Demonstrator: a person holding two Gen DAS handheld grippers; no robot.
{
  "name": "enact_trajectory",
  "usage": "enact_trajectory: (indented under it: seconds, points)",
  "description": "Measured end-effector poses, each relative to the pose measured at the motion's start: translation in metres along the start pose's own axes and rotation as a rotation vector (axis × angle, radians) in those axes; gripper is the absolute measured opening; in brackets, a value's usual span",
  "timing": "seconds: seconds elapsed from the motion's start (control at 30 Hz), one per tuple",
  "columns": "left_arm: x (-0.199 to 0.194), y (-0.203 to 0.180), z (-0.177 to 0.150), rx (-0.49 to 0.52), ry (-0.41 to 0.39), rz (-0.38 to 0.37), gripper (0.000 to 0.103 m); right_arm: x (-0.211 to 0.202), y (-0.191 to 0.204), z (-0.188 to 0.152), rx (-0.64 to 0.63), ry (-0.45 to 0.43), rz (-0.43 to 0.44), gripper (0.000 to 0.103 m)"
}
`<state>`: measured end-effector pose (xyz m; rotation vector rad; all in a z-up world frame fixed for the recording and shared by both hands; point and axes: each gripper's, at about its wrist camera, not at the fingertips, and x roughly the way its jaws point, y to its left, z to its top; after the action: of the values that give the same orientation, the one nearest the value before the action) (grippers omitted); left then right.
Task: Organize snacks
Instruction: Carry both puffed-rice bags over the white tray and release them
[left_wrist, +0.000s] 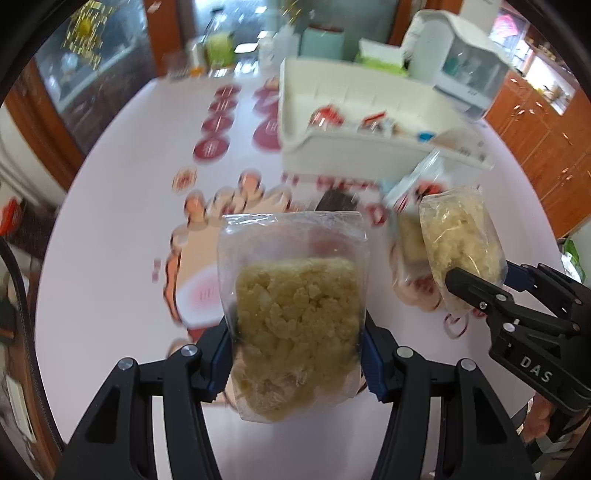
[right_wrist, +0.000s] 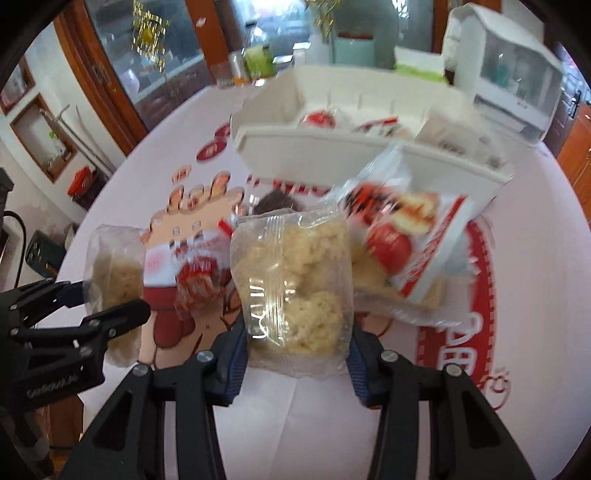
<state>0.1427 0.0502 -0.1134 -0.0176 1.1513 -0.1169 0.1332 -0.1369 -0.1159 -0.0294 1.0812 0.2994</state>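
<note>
My left gripper (left_wrist: 297, 358) is shut on a clear packet of pale yellow crumbly snack (left_wrist: 295, 306), lifted off the table. My right gripper (right_wrist: 297, 360) is shut on a similar clear packet (right_wrist: 295, 291), its blue pads pressing both sides. Each gripper shows in the other's view: the right gripper (left_wrist: 484, 275) with its packet (left_wrist: 458, 236), the left gripper (right_wrist: 110, 297) with its packet (right_wrist: 114, 269). Behind them stands a white bin (left_wrist: 369, 155) (right_wrist: 295, 151) with several snack packets inside. A red-and-white packet (right_wrist: 410, 236) lies against the bin's front.
The table (left_wrist: 110, 229) wears a pale cloth with red prints. A small red packet (right_wrist: 199, 273) lies on it between the grippers. A white box-like appliance (left_wrist: 461, 62) and bottles (left_wrist: 218, 48) stand at the back. Wooden cabinets (left_wrist: 535, 147) line the right.
</note>
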Motion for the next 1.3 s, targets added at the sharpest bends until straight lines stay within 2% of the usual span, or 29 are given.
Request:
enact_trajectory:
  seconds: [0.33, 0.57, 0.83, 1.03, 1.3]
  points:
    - [-0.049, -0.037, 0.100, 0.123, -0.188, 0.016, 0.057, -0.071, -0.017, 0.082, 0.036, -0.282, -0.024, 0.047]
    - [-0.057, -0.052, 0.172, 0.152, -0.282, 0.018, 0.057, -0.089, -0.037, 0.138, 0.085, -0.382, -0.080, 0.047]
    - [-0.027, -0.066, 0.218, 0.142, -0.258, 0.012, 0.057, -0.082, -0.059, 0.184, 0.129, -0.390, -0.139, 0.047]
    - [-0.011, -0.069, 0.225, 0.144, -0.242, 0.016, 0.057, -0.067, -0.069, 0.197, 0.143, -0.363, -0.161, 0.047]
    - [0.006, -0.071, 0.233, 0.161, -0.233, 0.060, 0.057, -0.038, -0.078, 0.199, 0.155, -0.290, -0.179, 0.047]
